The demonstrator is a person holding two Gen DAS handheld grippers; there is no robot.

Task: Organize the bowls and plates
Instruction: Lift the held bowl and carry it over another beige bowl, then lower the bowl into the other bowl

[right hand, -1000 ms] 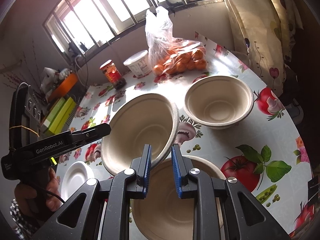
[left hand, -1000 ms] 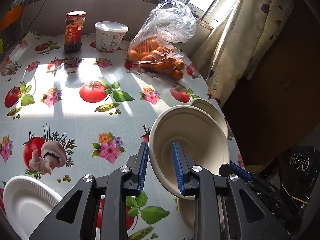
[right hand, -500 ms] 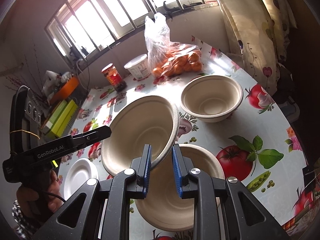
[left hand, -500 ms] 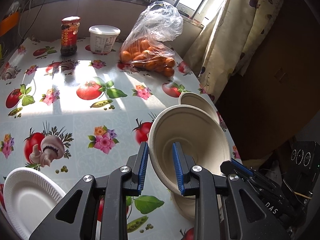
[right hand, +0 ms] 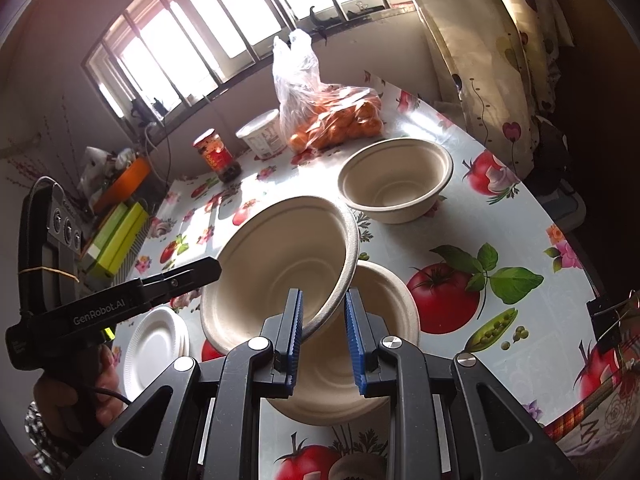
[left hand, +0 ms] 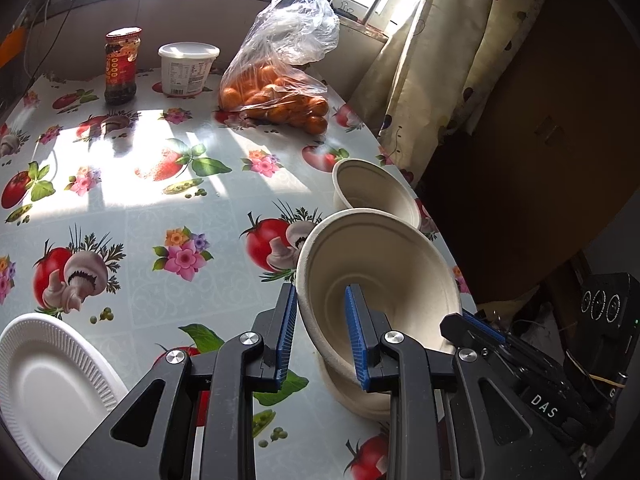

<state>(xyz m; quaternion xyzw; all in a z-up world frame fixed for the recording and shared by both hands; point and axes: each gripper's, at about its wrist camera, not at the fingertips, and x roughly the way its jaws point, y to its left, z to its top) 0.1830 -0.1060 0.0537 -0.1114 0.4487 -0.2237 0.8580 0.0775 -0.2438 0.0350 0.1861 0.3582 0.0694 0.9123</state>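
A beige paper bowl point(left hand: 380, 280) point(right hand: 280, 260) hangs tilted above the table, held from both sides. My left gripper point(left hand: 320, 336) point(right hand: 208, 270) is shut on its left rim. The bowl's right rim sits between the pads of my right gripper point(right hand: 323, 332) point(left hand: 460, 320), which is shut on it. Right under it a second beige bowl point(left hand: 352, 396) point(right hand: 384, 312) rests upright on the table. A third beige bowl point(left hand: 372, 196) point(right hand: 396, 184) stands farther back near the right edge. White foam plates point(left hand: 48, 392) point(right hand: 156, 344) lie stacked at the near left.
The round table point(left hand: 140, 220) has a tomato-and-flower cloth. At the back stand a red-lidded jar point(left hand: 120, 66), a white tub point(left hand: 188, 68) and a bag of oranges point(left hand: 276, 92). A curtain point(left hand: 440, 60) hangs past the right edge. Green boxes point(right hand: 116, 236) lie at the far left.
Both grippers have drawn back toward the near table edge with the bowl between them. The third bowl now shows more fully behind it. Both grips are unchanged.
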